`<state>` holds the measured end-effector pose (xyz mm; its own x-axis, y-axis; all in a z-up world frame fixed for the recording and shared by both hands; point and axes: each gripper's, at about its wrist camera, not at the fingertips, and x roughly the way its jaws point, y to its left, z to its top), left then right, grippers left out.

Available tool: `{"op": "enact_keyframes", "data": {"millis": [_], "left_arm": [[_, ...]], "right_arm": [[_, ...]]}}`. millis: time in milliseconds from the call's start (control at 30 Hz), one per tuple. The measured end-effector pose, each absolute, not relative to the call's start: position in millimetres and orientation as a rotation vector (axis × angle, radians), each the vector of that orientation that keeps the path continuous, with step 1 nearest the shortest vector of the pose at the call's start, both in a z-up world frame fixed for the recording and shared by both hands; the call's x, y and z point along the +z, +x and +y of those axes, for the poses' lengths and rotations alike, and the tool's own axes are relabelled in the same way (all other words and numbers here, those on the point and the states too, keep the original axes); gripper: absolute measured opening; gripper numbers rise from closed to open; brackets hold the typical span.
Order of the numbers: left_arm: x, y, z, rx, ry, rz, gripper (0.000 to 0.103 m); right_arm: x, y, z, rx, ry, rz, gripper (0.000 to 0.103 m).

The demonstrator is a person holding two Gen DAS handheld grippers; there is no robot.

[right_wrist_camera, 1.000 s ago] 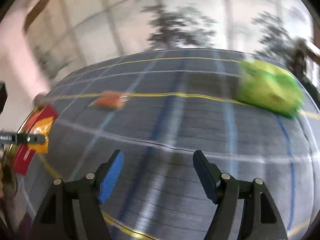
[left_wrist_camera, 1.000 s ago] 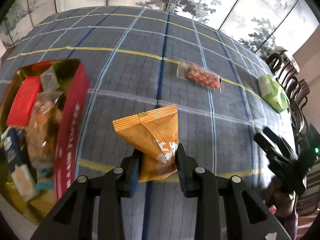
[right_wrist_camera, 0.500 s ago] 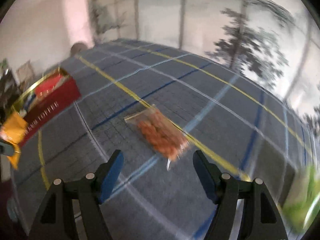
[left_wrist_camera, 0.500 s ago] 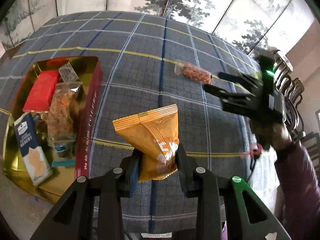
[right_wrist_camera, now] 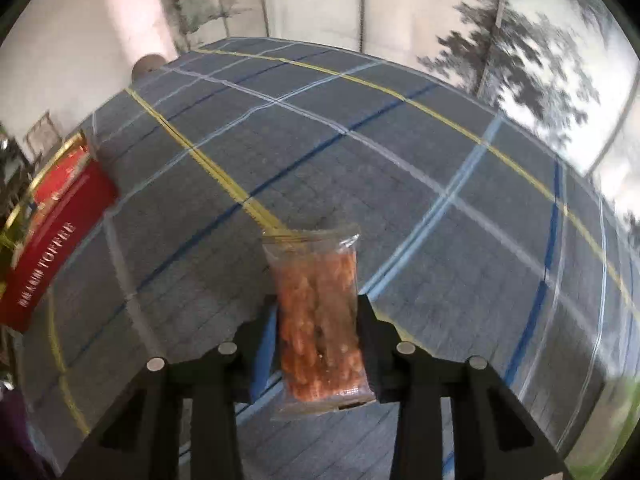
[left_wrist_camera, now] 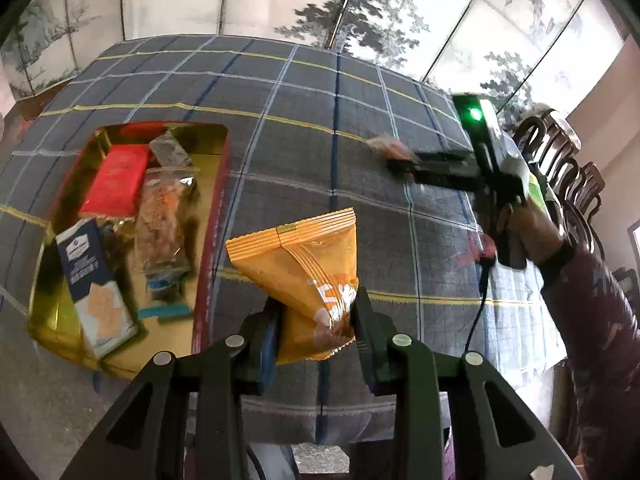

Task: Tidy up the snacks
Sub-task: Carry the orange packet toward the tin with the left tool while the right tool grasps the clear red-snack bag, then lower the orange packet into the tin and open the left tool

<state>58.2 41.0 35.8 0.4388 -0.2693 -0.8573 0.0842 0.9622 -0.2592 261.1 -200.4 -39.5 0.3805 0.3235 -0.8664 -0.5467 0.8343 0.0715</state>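
My left gripper (left_wrist_camera: 316, 320) is shut on the lower corner of an orange snack bag (left_wrist_camera: 304, 268), held in the air just right of the red-and-gold tin (left_wrist_camera: 212, 216). The tin holds a red box, a blue-and-white cracker pack and clear packets. In the right wrist view a clear packet of orange-brown snacks (right_wrist_camera: 320, 308) lies on the checked tablecloth between the fingers of my right gripper (right_wrist_camera: 318, 328). Its jaws are closing and the pads touch the packet's sides. The left wrist view shows that right gripper (left_wrist_camera: 404, 164) at the far right, over the same packet (left_wrist_camera: 390, 148).
The grey checked tablecloth (right_wrist_camera: 360, 152) covers the whole table. The red tin (right_wrist_camera: 60, 236) stands at the left edge of the right wrist view. Dark wooden chairs (left_wrist_camera: 560, 160) line the table's right side. A green bag (left_wrist_camera: 538, 188) peeks out behind the right hand.
My right gripper swung left across the table, came down over the clear packet and closed on it. My left gripper drew back and up with the orange bag, so more of the tin shows.
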Motion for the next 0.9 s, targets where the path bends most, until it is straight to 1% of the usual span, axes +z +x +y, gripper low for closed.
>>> {"op": "enact_keyframes", "data": {"millis": [100, 167, 367, 633, 900], "left_arm": [[43, 46, 52, -0.208, -0.21, 1.076, 0.03], [47, 39, 60, -0.197, -0.216, 1.066, 0.03], [59, 9, 96, -0.117, -0.216, 1.045, 0.03], [58, -12, 157, 0.011, -0.227, 1.039, 0.031], [42, 7, 165, -0.004, -0.189, 1.042, 0.031]], "right_arm": [[-38, 228, -208, 0.521, -0.204, 1.03, 0.037], [-33, 196, -222, 0.493, -0.122, 0.993, 0.037], [-38, 142, -252, 0.343, 0.046, 0.956, 0.037], [-41, 121, -252, 0.227, 0.077, 0.918, 0.037], [-42, 117, -247, 0.18, 0.06, 0.904, 0.037]]}}
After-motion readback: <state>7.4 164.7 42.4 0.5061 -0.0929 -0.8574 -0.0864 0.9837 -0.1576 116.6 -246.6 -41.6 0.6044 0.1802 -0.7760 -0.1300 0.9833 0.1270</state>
